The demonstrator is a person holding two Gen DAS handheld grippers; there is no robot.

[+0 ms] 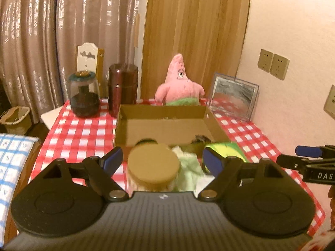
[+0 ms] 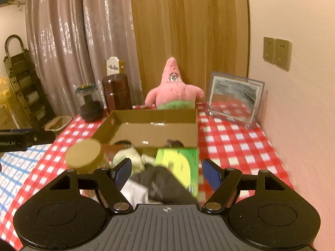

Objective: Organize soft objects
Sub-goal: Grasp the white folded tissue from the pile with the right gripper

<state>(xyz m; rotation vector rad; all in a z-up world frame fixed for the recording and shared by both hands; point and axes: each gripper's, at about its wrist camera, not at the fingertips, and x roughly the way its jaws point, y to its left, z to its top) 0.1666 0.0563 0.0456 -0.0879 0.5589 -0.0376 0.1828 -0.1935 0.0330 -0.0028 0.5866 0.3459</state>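
An open, empty cardboard box [image 1: 163, 123] [image 2: 155, 125] sits mid-table on the red checked cloth. A pink starfish plush [image 1: 180, 83] [image 2: 173, 87] stands behind it. In front of the box lie a pale green cloth [image 1: 188, 167] [image 2: 129, 156], a dark cloth [image 2: 165, 182], a yellow-green pack [image 1: 226, 148] [image 2: 180, 163] and a jar with a tan lid [image 1: 153, 164] [image 2: 83, 153]. My left gripper [image 1: 162, 161] is open, its jaws either side of the jar lid. My right gripper [image 2: 166, 171] is open over the dark cloth.
A dark glass jar [image 1: 83, 96] [image 2: 89, 104] and a maroon canister [image 1: 122, 89] [image 2: 116, 93] stand back left. A framed mirror [image 1: 232, 96] [image 2: 234, 98] leans on the right wall. A second table with blue checked cloth [image 1: 10, 163] is at left.
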